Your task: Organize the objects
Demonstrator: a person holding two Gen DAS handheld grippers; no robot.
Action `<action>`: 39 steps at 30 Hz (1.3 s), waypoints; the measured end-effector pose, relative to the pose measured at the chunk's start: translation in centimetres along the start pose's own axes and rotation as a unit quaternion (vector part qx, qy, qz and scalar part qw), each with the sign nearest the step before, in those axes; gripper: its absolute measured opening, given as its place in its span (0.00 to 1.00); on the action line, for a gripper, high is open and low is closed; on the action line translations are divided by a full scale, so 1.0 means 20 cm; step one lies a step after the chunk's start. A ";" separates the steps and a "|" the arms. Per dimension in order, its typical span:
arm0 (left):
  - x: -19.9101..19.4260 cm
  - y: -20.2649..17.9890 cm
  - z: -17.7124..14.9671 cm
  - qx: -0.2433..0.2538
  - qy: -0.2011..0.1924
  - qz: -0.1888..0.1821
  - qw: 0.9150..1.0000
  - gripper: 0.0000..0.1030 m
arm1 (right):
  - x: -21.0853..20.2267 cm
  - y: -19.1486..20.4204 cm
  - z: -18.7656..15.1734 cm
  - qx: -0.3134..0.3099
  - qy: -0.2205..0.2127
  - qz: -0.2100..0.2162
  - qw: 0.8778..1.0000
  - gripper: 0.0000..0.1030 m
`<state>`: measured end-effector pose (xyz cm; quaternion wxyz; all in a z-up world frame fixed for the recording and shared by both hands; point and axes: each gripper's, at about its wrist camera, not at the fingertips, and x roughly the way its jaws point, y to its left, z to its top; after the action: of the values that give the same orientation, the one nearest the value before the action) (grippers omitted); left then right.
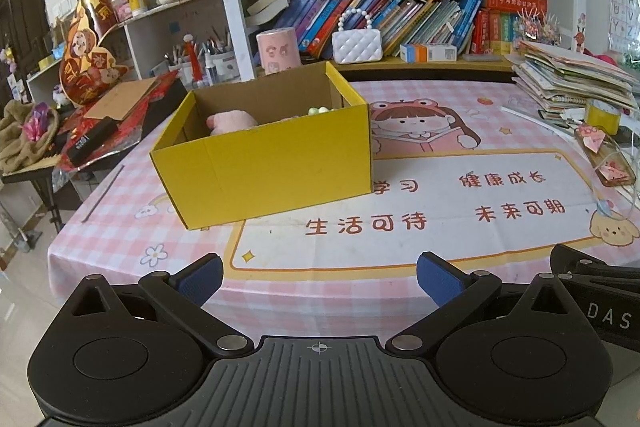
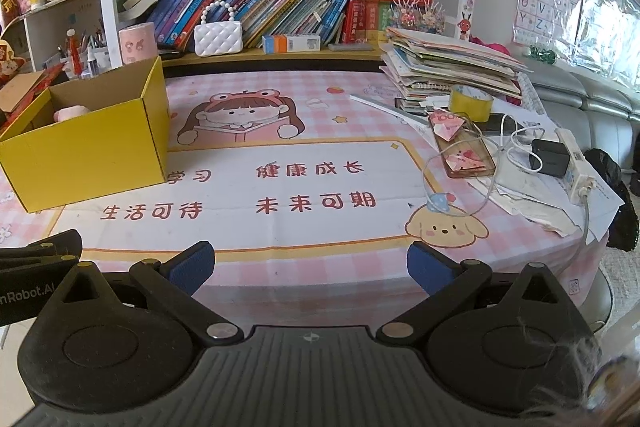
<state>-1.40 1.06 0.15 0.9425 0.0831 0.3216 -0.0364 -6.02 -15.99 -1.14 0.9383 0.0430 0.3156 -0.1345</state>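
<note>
The open yellow cardboard box (image 1: 264, 155) stands on the left of the pink checked surface (image 1: 120, 227); only the right view shows the yellow tape roll (image 2: 470, 103). Left gripper (image 1: 319, 277) and right gripper (image 2: 310, 267) jaws are wide apart, holding nothing.

Pink toy (image 1: 230, 121) half-hidden behind yellow box (image 1: 264, 163) wall

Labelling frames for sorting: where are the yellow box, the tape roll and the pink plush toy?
yellow box (image 1: 272, 167), left wrist view, front wall.
tape roll (image 2: 470, 105), right wrist view, outer side.
pink plush toy (image 1: 232, 121), left wrist view, top showing inside box.
</note>
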 end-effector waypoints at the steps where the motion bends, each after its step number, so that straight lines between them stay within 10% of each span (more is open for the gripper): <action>1: 0.00 0.00 0.00 0.000 0.000 0.001 1.000 1.00 | 0.00 0.00 0.00 -0.001 0.000 0.000 1.000 1.00; 39: 0.00 0.03 -0.02 -0.007 0.006 0.006 1.000 1.00 | 0.00 0.00 -0.01 -0.007 0.002 0.002 1.000 1.00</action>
<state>-1.57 1.72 0.00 0.9413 0.0784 0.3272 -0.0278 -6.10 -15.95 -1.22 0.9383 0.0368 0.3181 -0.1305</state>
